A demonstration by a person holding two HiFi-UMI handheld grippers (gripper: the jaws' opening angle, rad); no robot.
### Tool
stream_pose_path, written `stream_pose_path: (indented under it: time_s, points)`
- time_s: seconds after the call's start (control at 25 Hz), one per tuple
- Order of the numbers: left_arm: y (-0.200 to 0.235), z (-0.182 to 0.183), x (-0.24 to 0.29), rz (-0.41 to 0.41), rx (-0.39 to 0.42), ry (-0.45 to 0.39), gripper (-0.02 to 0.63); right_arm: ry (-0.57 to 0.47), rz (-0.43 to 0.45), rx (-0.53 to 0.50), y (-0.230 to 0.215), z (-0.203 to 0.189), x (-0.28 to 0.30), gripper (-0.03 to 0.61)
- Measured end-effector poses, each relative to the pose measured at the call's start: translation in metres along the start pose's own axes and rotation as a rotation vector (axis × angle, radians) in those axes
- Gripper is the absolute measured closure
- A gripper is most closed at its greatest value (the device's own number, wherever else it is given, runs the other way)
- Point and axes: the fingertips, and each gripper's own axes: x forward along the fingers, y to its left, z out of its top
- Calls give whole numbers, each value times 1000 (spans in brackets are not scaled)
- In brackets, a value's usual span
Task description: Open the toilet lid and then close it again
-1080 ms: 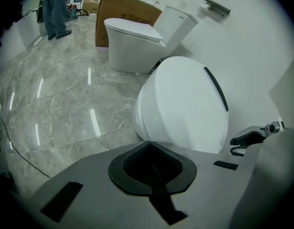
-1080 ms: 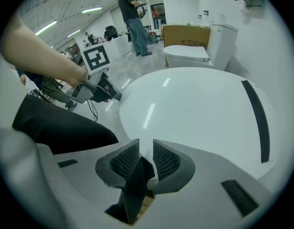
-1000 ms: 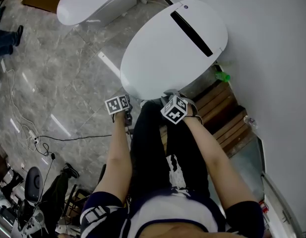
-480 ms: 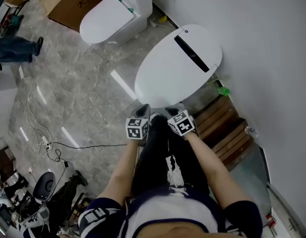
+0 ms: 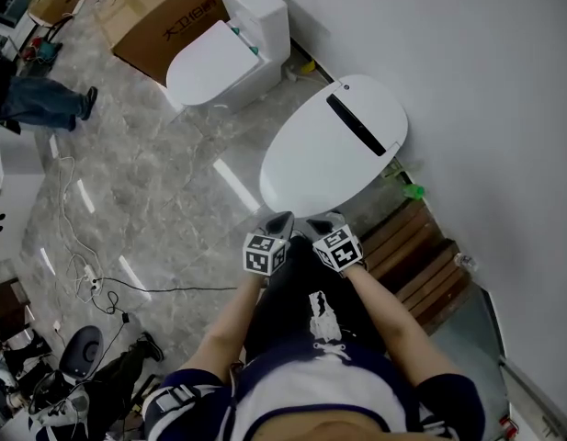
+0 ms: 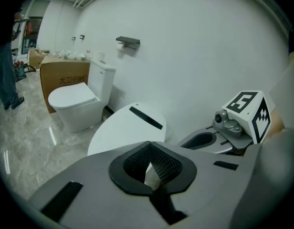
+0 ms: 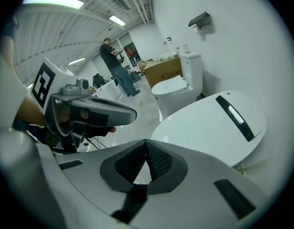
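Observation:
The white toilet stands against the wall with its lid down flat; a dark slot runs across the lid's back. In the head view both grippers hover side by side short of the lid's front edge, clear of it. My left gripper is shut with nothing in it, and so is my right gripper. The left gripper view looks over its closed jaws at the lid. The right gripper view shows its closed jaws before the lid.
A second white toilet and a cardboard box stand further along the wall. A wooden slatted platform and a green bottle lie right of the toilet. Cables trail over the marble floor; a person stands far off.
Both grippers have lifted up and back from the lid's front edge toward my body. The toilet looks smaller and further off. The lid stayed down throughout.

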Motion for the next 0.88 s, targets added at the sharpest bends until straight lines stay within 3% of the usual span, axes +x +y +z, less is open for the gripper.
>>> stream_pose_path:
  time_s: [0.48, 0.88]
  points:
    - [4, 12, -18, 14, 25, -25, 609, -20, 18, -3, 7, 23, -13, 569]
    - [1, 6, -42, 27, 8, -50, 609, -17, 26, 20, 26, 16, -24, 571]
